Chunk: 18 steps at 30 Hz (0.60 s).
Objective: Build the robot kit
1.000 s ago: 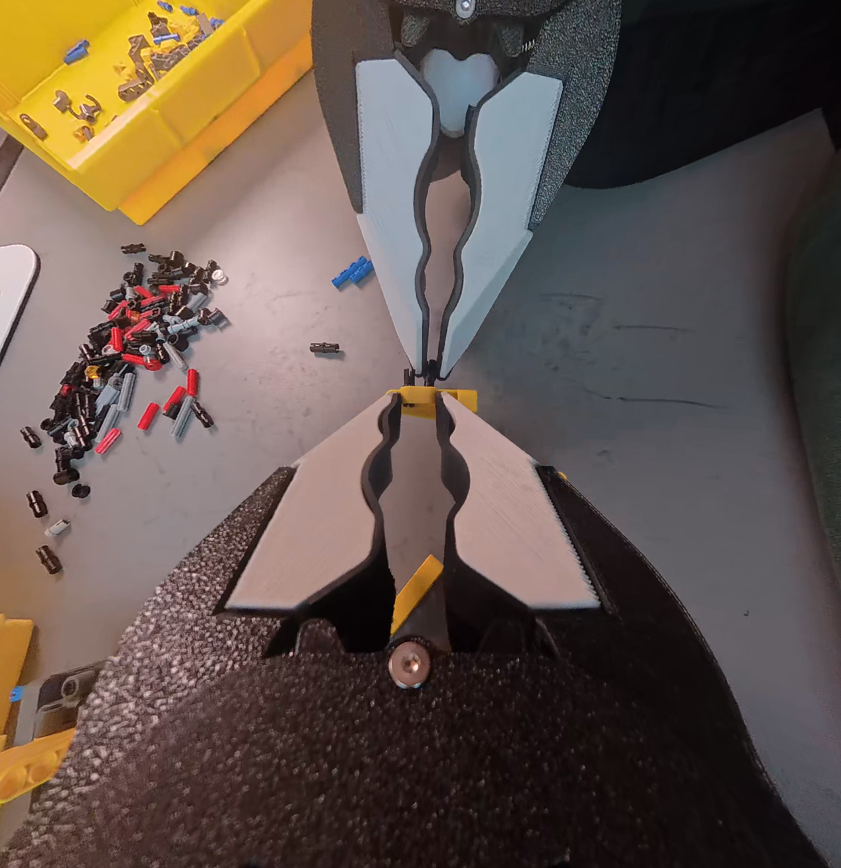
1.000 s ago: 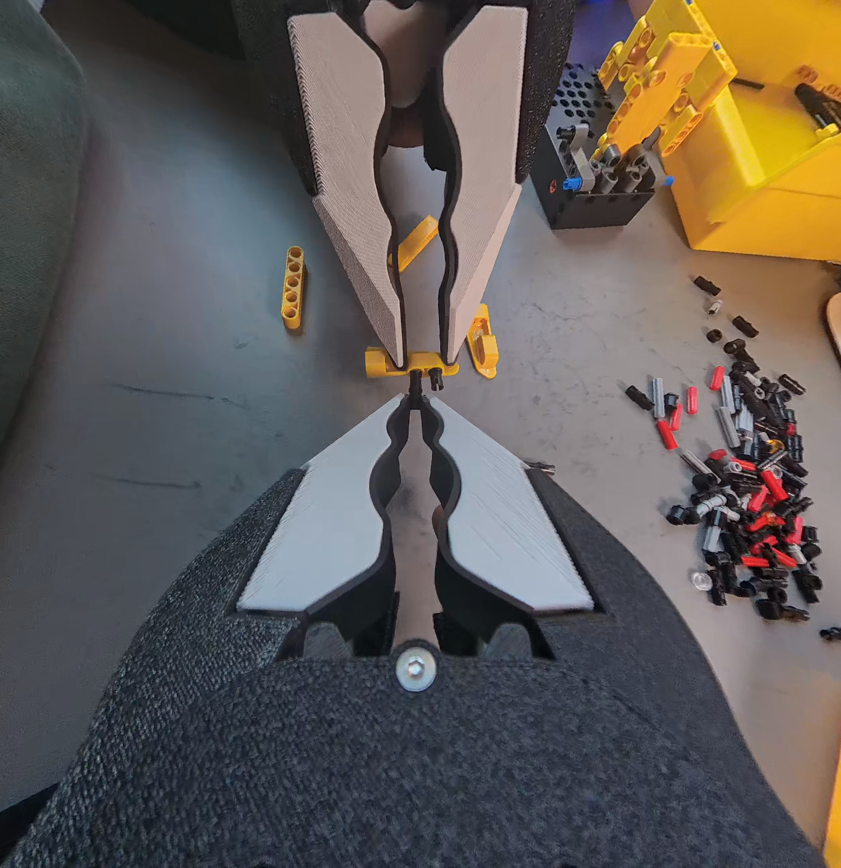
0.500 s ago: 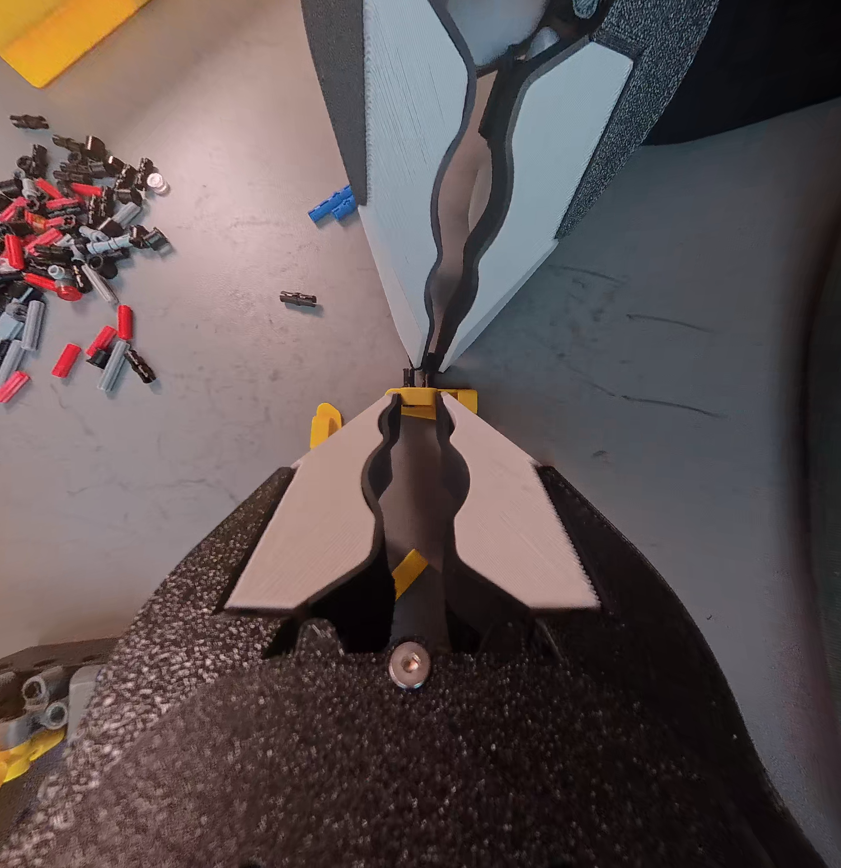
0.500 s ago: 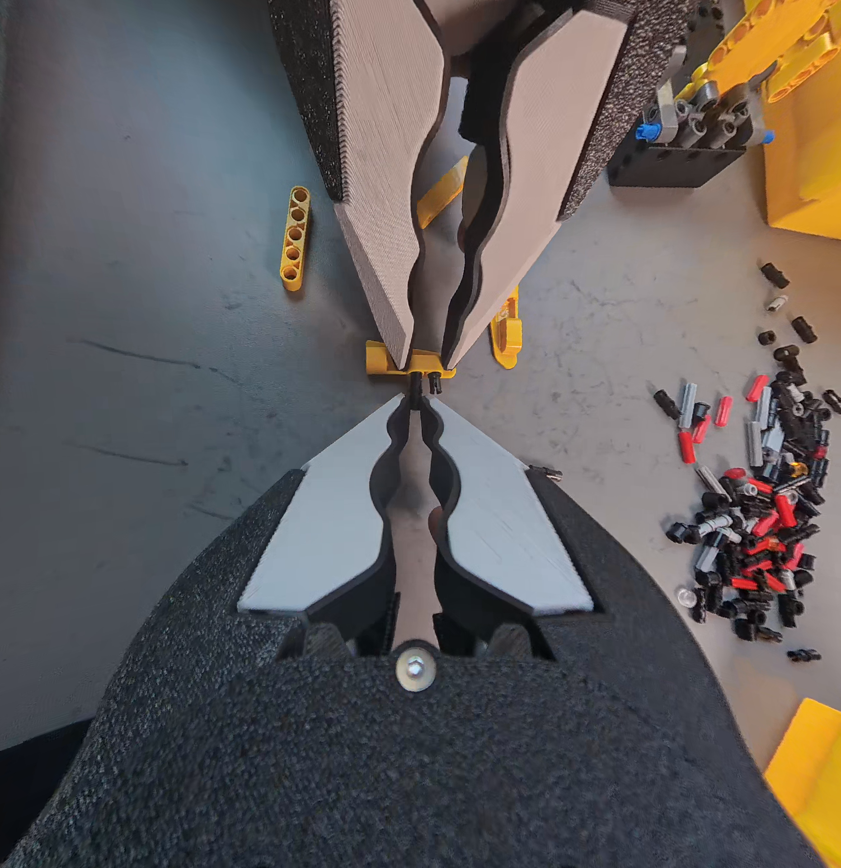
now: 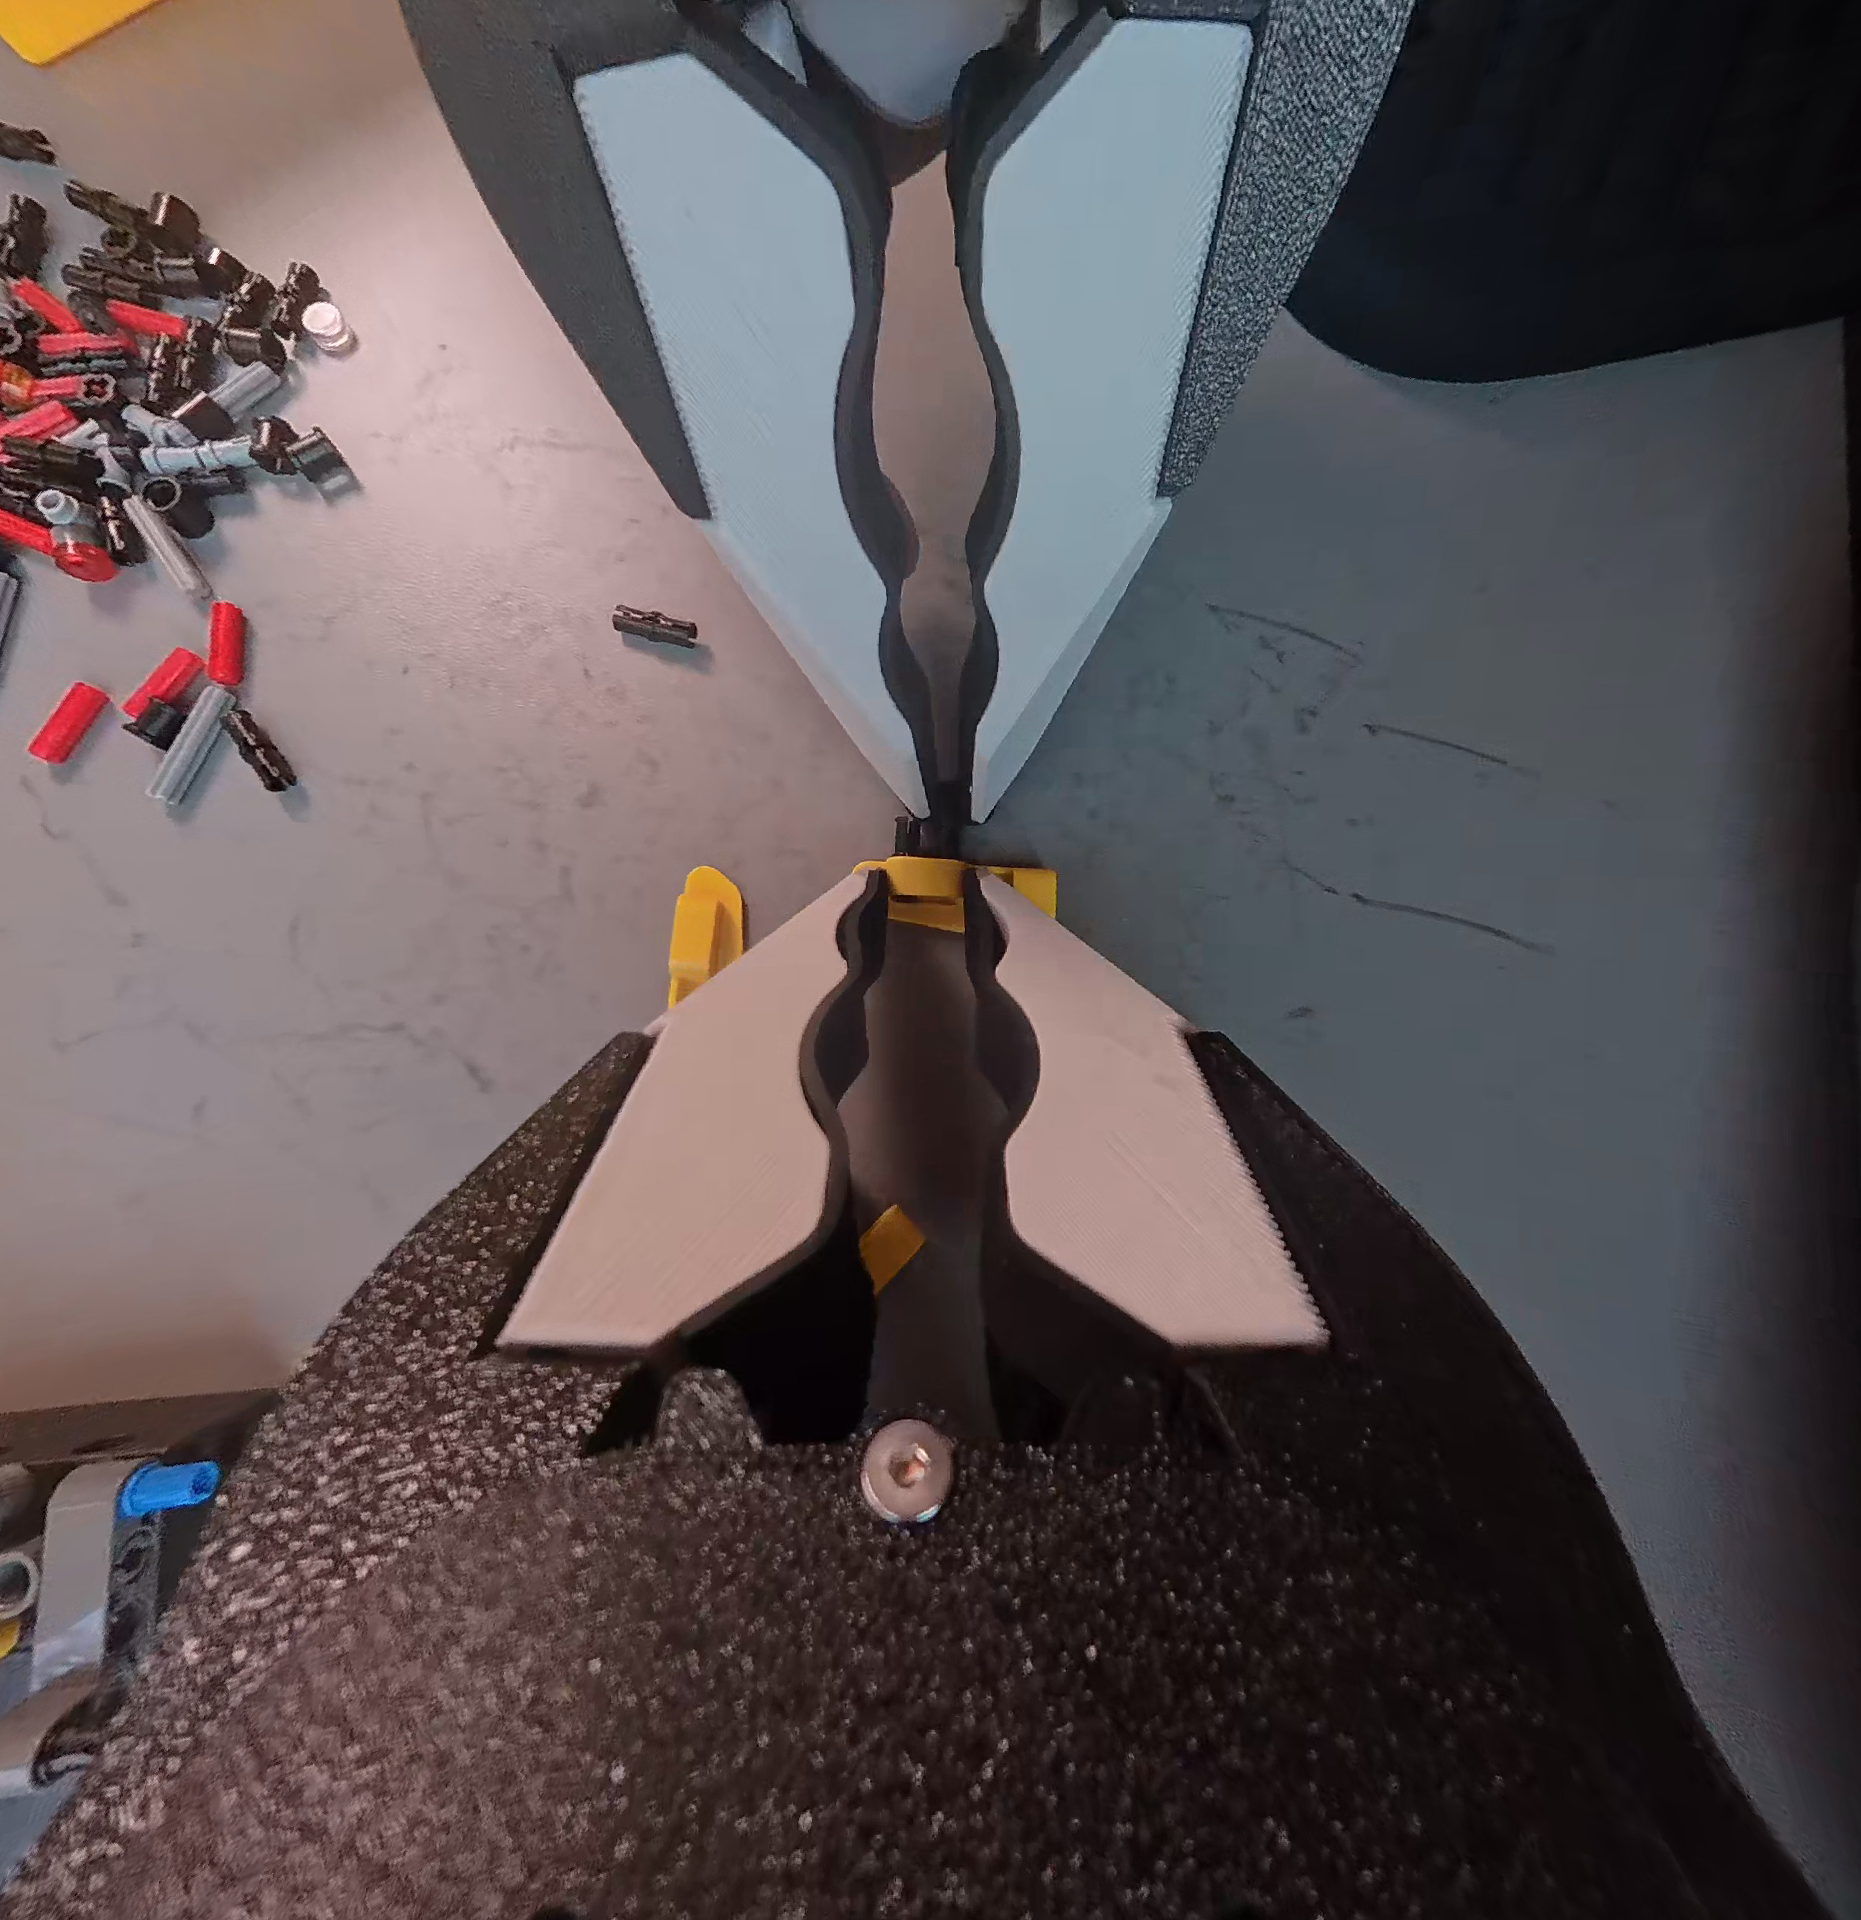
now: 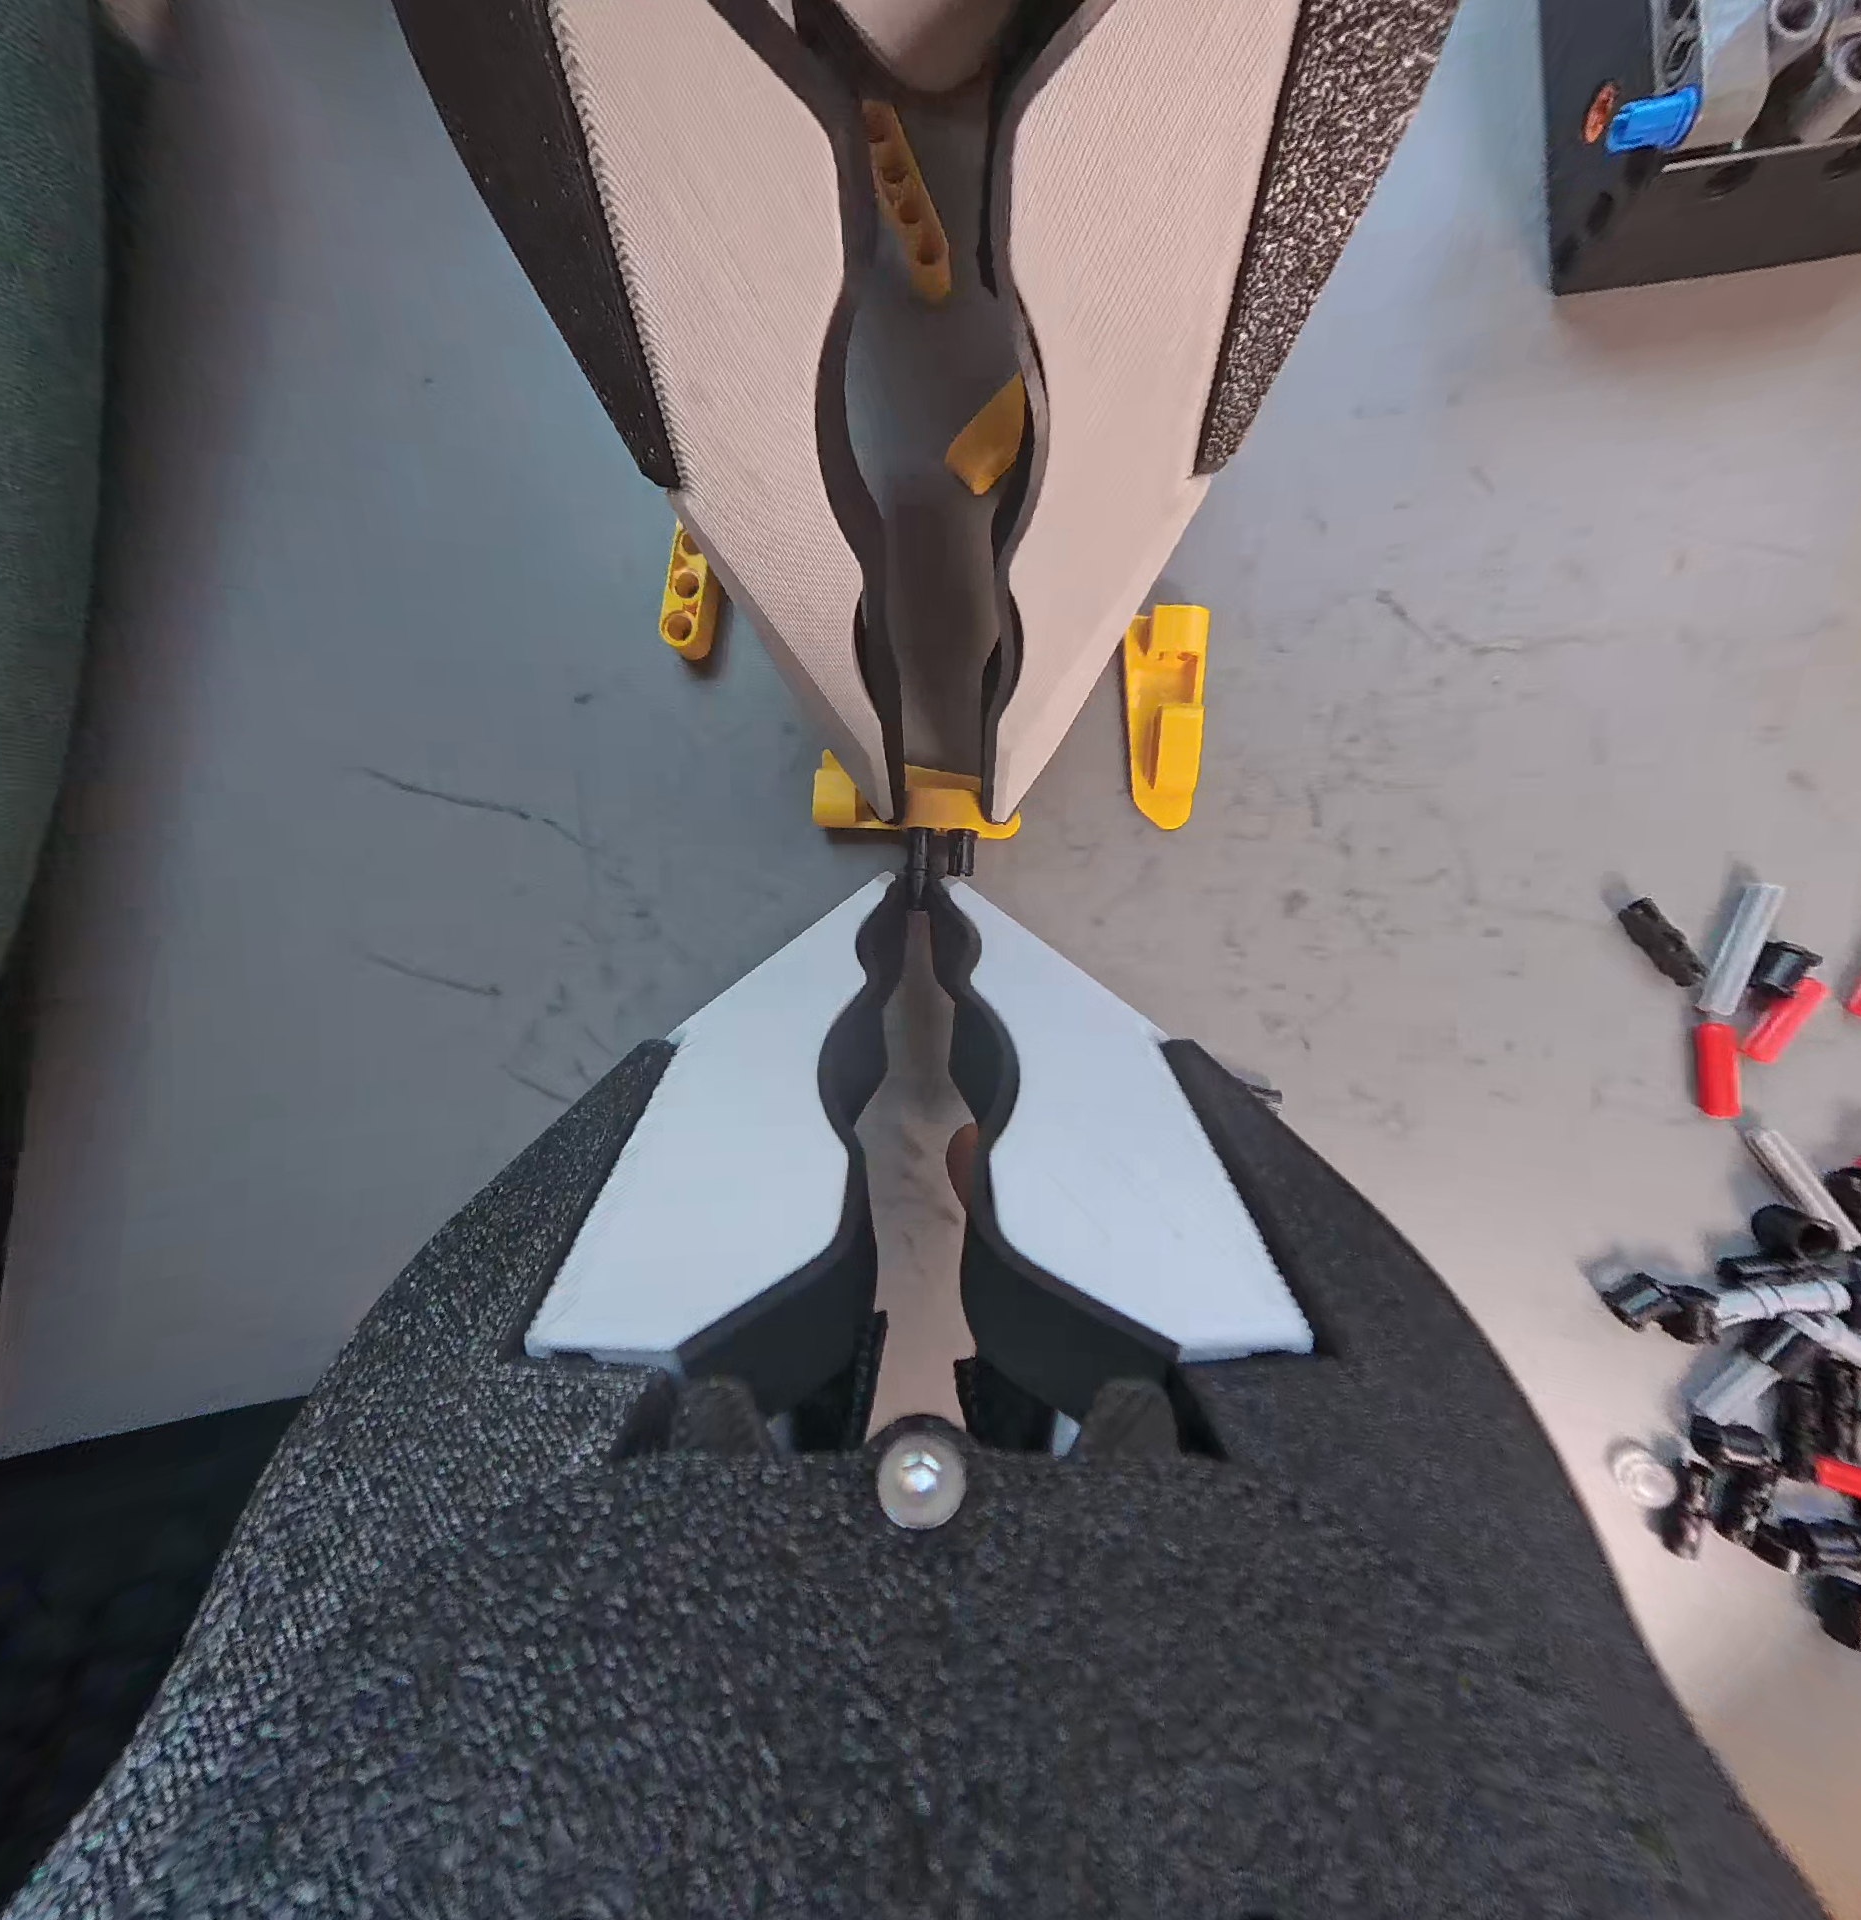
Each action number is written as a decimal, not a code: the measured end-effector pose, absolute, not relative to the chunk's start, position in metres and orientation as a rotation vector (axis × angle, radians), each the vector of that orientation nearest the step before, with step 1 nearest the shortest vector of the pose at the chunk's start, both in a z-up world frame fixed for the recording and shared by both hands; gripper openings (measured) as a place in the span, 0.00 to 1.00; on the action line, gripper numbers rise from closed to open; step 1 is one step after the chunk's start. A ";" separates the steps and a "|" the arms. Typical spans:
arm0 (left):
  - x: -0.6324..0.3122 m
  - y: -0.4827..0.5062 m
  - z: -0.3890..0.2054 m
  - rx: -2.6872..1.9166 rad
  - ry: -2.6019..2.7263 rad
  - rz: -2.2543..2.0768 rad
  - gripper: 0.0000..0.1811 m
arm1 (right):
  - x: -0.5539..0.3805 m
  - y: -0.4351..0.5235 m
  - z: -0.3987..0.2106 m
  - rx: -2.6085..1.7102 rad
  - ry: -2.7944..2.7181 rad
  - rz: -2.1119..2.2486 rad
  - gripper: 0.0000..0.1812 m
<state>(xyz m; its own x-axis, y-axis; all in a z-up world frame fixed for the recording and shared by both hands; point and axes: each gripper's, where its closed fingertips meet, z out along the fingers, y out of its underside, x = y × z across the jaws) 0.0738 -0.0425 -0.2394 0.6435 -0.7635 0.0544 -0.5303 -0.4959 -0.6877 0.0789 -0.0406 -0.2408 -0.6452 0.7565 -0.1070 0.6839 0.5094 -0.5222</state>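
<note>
Two hand-held grippers meet tip to tip above a grey, scuffed tabletop. The left hand-held gripper, seen along its own pale fingers in the left wrist view, is clamped on a small yellow brick piece that lies crosswise between its tips, its ends showing on both sides of them. The right hand-held gripper is pinched together on a thin black pin; the far end of the pin touches the yellow brick piece, and a second black pin stands out of the same piece just beside it. In each view the other gripper enters from the top of the frame, pointing toward the camera.

On the tabletop near the tips lies a yellow curved panel piece, and on the other side of the left gripper's fingers a short yellow holed beam partly hidden by them. A further yellow holed beam shows through the gap between those fingers. A loose heap of black, red and grey pins lies well apart to one side, with one black pin alone between heap and grippers. A black block fitted with grey parts and a blue pin sits at the upper right of the right wrist view.
</note>
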 end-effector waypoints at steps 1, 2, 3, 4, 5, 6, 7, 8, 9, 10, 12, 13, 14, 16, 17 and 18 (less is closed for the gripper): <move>0.074 -0.042 -0.239 -2.216 1.003 -0.468 0.07 | 0.079 -0.041 -0.241 -1.253 -2.596 0.824 0.01; 0.074 -0.042 -0.240 -2.215 1.003 -0.467 0.07 | 0.079 -0.041 -0.241 -1.252 -2.584 0.832 0.02; 0.074 -0.043 -0.240 -2.215 1.003 -0.465 0.07 | 0.079 -0.041 -0.241 -1.250 -2.572 0.841 0.02; 0.074 -0.042 -0.240 -2.214 1.003 -0.464 0.07 | 0.079 -0.041 -0.241 -1.250 -2.561 0.851 0.02; 0.074 -0.042 -0.240 -2.212 1.003 -0.463 0.07 | 0.079 -0.041 -0.241 -1.249 -2.551 0.859 0.01; 0.074 -0.042 -0.240 -2.211 1.000 -0.465 0.07 | 0.079 -0.041 -0.241 -1.243 -2.540 0.866 0.01; 0.074 -0.042 -0.240 -2.209 0.995 -0.469 0.07 | 0.079 -0.040 -0.241 -1.240 -2.529 0.874 0.01; 0.074 -0.042 -0.240 -2.205 0.991 -0.471 0.07 | 0.079 -0.040 -0.241 -1.243 -2.516 0.886 0.01; 0.074 -0.042 -0.240 -2.200 0.988 -0.470 0.07 | 0.078 -0.040 -0.241 -1.246 -2.502 0.895 0.01; 0.074 -0.042 -0.240 -2.196 0.985 -0.468 0.07 | 0.078 -0.040 -0.241 -1.244 -2.490 0.899 0.01; 0.074 -0.042 -0.240 -2.188 0.988 -0.462 0.07 | 0.078 -0.041 -0.241 -1.235 -2.474 0.899 0.01; 0.074 -0.042 -0.240 -2.184 0.990 -0.460 0.07 | 0.078 -0.040 -0.241 -1.230 -2.471 0.901 0.01; 0.074 -0.042 -0.240 -2.179 0.992 -0.458 0.07 | 0.078 -0.041 -0.241 -1.227 -2.472 0.900 0.01; 0.074 -0.042 -0.240 -2.170 0.995 -0.453 0.07 | 0.078 -0.040 -0.241 -1.212 -2.482 0.878 0.01; 0.074 -0.042 -0.240 -2.165 0.995 -0.450 0.07 | 0.078 -0.041 -0.241 -1.203 -2.489 0.862 0.01; 0.074 -0.042 -0.240 -2.161 0.996 -0.445 0.07 | 0.078 -0.041 -0.241 -1.199 -2.494 0.854 0.01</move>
<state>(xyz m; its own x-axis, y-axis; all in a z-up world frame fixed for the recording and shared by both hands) 0.0742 -0.0418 -0.2395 0.6442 -0.7647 0.0154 -0.5221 -0.4544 -0.7218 0.0777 -0.0406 -0.2406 -0.6321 0.7743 -0.0310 0.6308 0.4909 -0.6009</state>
